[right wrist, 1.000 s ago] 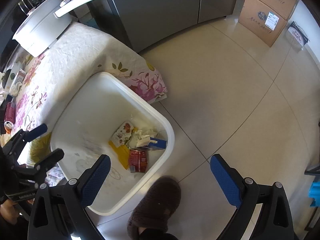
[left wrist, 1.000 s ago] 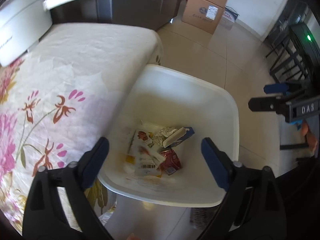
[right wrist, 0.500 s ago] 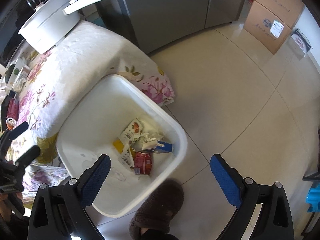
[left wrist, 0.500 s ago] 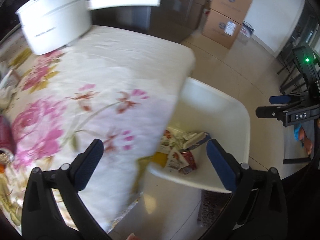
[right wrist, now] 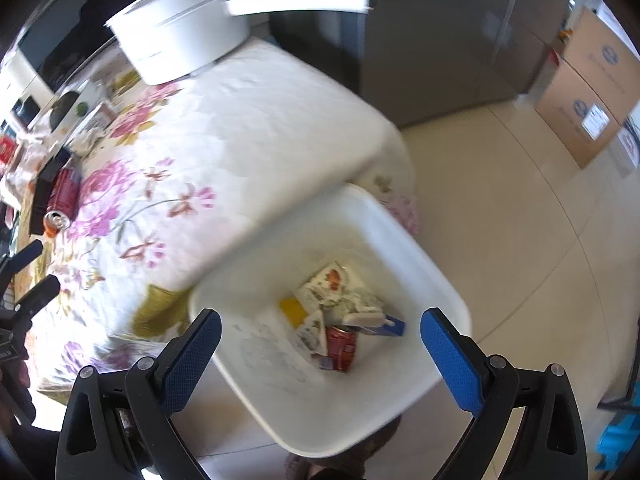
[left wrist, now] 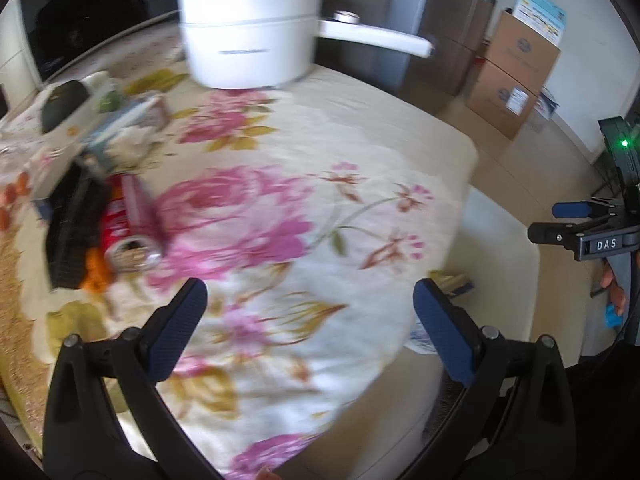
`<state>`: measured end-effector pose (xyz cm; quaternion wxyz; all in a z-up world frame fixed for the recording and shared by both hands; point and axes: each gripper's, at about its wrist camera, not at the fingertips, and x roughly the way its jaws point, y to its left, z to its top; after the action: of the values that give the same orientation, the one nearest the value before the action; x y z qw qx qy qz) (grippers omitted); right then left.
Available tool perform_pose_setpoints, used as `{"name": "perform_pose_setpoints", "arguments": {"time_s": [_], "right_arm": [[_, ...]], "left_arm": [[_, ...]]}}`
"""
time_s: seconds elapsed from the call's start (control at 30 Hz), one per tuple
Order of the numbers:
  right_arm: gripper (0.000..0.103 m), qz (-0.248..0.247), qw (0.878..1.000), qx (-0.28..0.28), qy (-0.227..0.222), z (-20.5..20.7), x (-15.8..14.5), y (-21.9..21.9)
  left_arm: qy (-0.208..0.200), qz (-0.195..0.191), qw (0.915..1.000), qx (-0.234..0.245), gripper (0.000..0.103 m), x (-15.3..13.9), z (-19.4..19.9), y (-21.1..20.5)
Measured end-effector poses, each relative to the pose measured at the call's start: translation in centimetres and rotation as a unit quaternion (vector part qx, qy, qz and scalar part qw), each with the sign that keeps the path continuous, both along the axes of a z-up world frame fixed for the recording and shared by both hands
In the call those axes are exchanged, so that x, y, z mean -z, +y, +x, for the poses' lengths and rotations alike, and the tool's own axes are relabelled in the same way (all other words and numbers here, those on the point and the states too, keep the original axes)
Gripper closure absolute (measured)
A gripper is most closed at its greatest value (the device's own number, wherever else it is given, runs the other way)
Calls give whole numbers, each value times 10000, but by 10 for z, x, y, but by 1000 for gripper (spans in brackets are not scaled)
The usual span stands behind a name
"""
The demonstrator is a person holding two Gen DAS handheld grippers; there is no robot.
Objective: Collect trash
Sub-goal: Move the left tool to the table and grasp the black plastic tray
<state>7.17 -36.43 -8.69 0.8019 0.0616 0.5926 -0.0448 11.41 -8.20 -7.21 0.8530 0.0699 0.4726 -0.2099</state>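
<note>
**A:** Your left gripper (left wrist: 308,320) has its jaws spread wide with nothing between them, low over the flowered cloth (left wrist: 280,184). Your right gripper (right wrist: 320,344) is likewise gaping and empty, hanging above the bin (right wrist: 404,232).

**B:** So where's the trash?

**A:** Part of it is in the bin: in the right view a crushed red can (right wrist: 340,348), printed wrappers and a blue-and-white carton (right wrist: 376,320) lie at the bottom, between your blue pads. The rest is on the table. From the left claw, look to ten o'clock: a red can (left wrist: 128,228) lies on its side, open end toward you, touching a black object (left wrist: 70,232) at its nine o'clock. Farther out at ten to eleven o'clock sits a blurred heap of boxes and paper.

**B:** Why is the bin tucked there?

**A:** I'd judge it sits against the table corner so you can carry things a short way and drop them in. Your wide jaws suit the can's girth.

**B:** Any writing?

**A:** "DAS" on the right gripper's body, seen at three o'clock in the left view. The pot (left wrist: 248,32) at twelve o'clock bears a line of print too blurred to read, as are the cardboard boxes' (left wrist: 516,68) labels.
</note>
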Motion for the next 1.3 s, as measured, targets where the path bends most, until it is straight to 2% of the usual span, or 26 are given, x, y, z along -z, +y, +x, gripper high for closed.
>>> {"name": "perform_pose_setpoints", "arguments": {"time_s": [0.17, 0.37, 0.57, 0.67, 0.8, 0.93, 1.07, 1.3], "right_arm": [[2, 6, 9997, -256, -34, 16, -1, 33], [2, -5, 9986, -530, -27, 34, 0, 72], [2, 70, 9974, -723, -19, 48, 1, 104], [2, 102, 9967, -808, 7, 53, 3, 114], [2, 100, 9959, -900, -3, 60, 2, 121], [2, 172, 9956, -920, -55, 67, -1, 126], [2, 152, 9944, -1042, -4, 70, 3, 131], [2, 167, 9941, -1071, 22, 66, 4, 126]], "left_arm": [[-140, 38, 9992, -384, 1, -9, 4, 43], [-112, -12, 9964, -834, 1, -12, 17, 98], [-269, 208, 9977, -584, 1, -16, 32, 137], [-158, 121, 9981, -576, 1, -9, 48, 156], [61, -182, 9985, -505, 2, -2, 67, 176], [119, -118, 9997, -169, 5, 3, 83, 173], [158, -148, 9997, 133, 12, 7, 96, 164], [392, -65, 9987, 325, 17, 26, 118, 160]]}}
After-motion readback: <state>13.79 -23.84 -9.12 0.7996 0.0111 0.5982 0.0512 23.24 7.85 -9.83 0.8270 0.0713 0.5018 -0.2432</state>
